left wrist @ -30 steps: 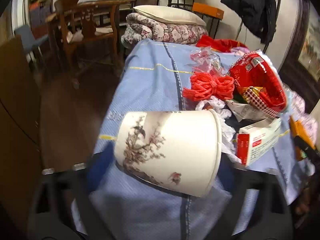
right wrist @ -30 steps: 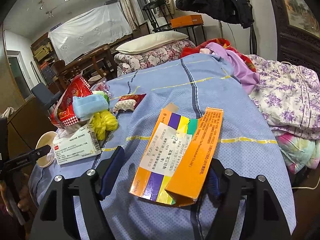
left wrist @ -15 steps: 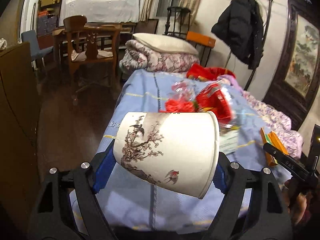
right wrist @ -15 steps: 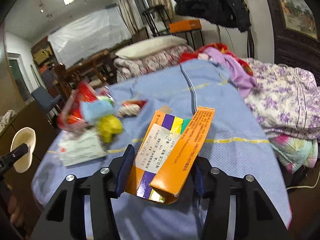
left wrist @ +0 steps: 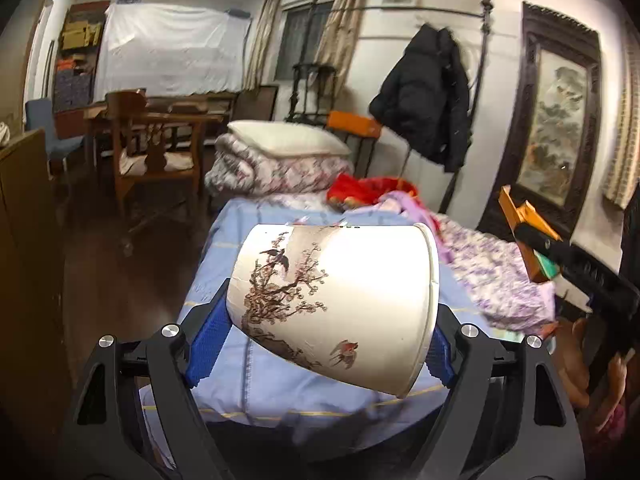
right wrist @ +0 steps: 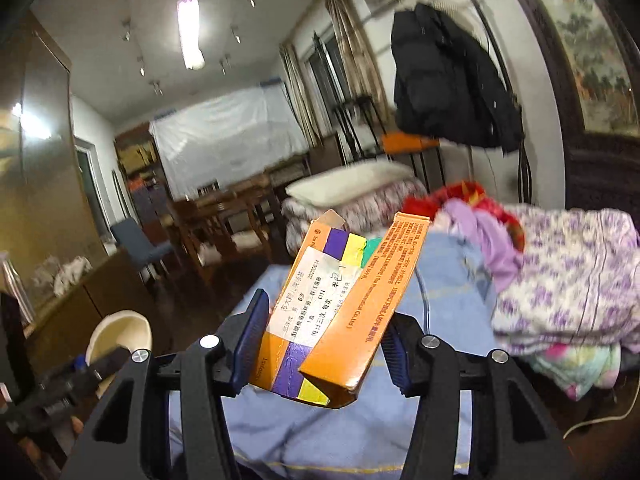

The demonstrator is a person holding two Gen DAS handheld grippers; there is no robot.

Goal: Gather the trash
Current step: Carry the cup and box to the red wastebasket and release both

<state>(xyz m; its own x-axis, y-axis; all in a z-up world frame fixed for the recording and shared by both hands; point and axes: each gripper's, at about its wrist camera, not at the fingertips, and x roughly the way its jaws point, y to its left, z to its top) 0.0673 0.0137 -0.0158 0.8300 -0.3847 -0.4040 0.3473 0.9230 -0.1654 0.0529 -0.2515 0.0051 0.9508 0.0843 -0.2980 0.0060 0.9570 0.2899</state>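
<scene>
My left gripper (left wrist: 324,344) is shut on a white paper cup (left wrist: 340,292) printed with a blossom branch and birds. The cup lies on its side between the blue pads, rim to the right, lifted above the blue-sheeted bed (left wrist: 256,248). My right gripper (right wrist: 324,348) is shut on a flattened orange medicine box (right wrist: 340,312) with purple, yellow and green stripes and a white label, also held in the air. The box (left wrist: 524,216) shows at the right edge of the left wrist view. The cup (right wrist: 120,332) appears low on the left in the right wrist view.
A heap of floral and purple clothes (right wrist: 560,280) covers the bed's right side. A folded quilt with a pillow (left wrist: 280,152) sits at the far end. A wooden chair (left wrist: 156,148) and dark floor are left of the bed, and a black coat (left wrist: 424,92) hangs on the wall.
Both grippers rose from the bed with the cup and the box. The right jaws closed onto the box. The pile of wrappers on the sheet dropped out of view.
</scene>
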